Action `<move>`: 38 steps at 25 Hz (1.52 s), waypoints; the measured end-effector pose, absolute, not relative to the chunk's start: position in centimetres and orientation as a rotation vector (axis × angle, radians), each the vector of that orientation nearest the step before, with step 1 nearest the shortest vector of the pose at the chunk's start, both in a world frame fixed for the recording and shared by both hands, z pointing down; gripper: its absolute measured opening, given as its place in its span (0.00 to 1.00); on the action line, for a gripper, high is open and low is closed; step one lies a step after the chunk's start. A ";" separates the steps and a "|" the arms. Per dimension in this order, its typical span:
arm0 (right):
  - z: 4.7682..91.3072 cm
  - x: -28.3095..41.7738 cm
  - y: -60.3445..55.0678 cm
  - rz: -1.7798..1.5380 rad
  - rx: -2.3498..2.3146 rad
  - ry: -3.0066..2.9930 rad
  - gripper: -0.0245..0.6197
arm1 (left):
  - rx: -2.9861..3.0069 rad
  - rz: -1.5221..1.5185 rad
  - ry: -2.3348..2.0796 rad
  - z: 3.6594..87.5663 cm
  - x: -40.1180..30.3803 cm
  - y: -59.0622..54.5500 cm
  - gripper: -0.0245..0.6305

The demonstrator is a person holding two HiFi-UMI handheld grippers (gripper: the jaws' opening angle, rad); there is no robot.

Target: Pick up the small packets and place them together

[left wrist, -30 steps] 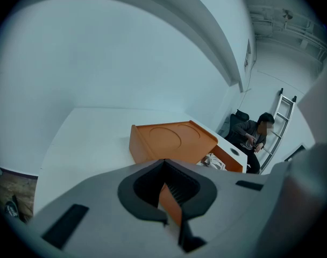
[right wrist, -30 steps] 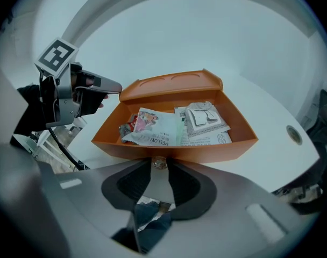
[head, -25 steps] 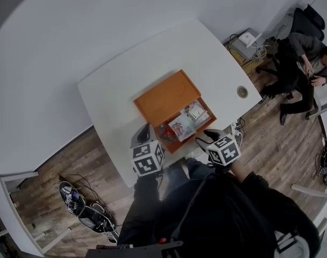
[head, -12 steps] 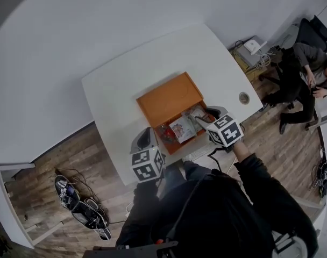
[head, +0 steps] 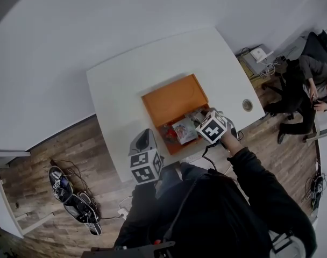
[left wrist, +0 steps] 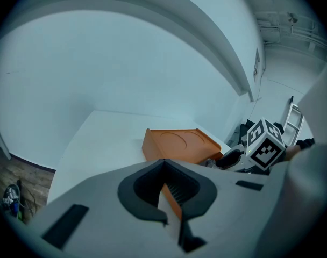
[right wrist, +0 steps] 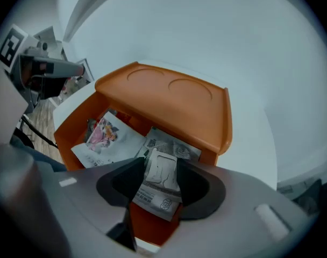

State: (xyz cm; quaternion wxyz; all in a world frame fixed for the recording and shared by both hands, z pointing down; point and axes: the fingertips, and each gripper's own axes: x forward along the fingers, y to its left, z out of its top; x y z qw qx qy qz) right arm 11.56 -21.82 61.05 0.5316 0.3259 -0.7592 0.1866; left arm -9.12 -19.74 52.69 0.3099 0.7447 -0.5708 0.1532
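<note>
Office-like workroom.
Right of the white table (head: 131, 85) a person (head: 306, 82) sits in an office chair (head: 318, 43), cabled equipment (head: 258, 57) on the plank floor (head: 56, 144) beside it.

A white table (head: 153, 69) stands on a wooden floor (head: 61, 149). An orange box (head: 174, 98) sits by the tabletop's near edge, and there is a round cable hole (head: 247, 105) near its right corner. Off the far right corner a white device (head: 258, 54) with cables lies on the floor, and a person (head: 306, 82) sits beyond it. Dark shoes (head: 72, 198) lie off the left corner.
</note>
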 end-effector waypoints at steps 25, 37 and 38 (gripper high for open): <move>52.6 11.4 -24.3 0.415 0.893 -2.008 0.13 | 1.973 0.389 -1.456 53.3 -8.9 -18.8 0.04; 51.8 9.7 -30.8 0.330 0.869 -2.014 0.13 | 1.956 0.408 -1.459 53.6 -9.5 -17.5 0.04; 52.2 9.6 -31.0 0.339 0.859 -2.010 0.13 | 1.953 0.410 -1.463 53.7 -9.6 -17.6 0.04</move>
